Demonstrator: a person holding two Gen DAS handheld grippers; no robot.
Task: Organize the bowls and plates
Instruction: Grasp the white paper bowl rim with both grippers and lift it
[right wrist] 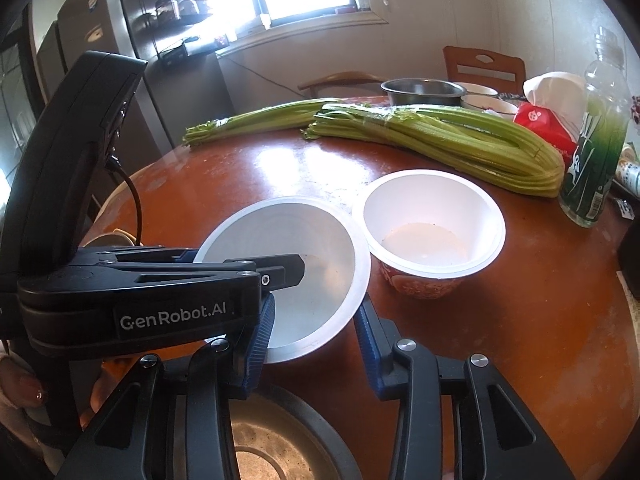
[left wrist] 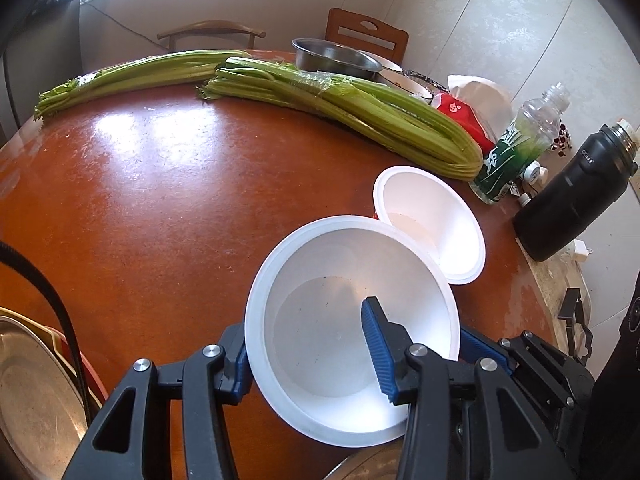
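My left gripper is shut on the near rim of a white bowl, one finger inside and one outside, holding it tilted above the brown table. The same bowl shows in the right wrist view, with the left gripper's body across it. A second white bowl with a red patterned outside stands on the table just right of it; it also shows in the left wrist view. My right gripper is open and empty, just below the held bowl.
Two celery bundles lie across the far table. A steel basin and dishes stand behind. A green-label bottle and black flask stand right. Metal plates sit at near left and under the right gripper.
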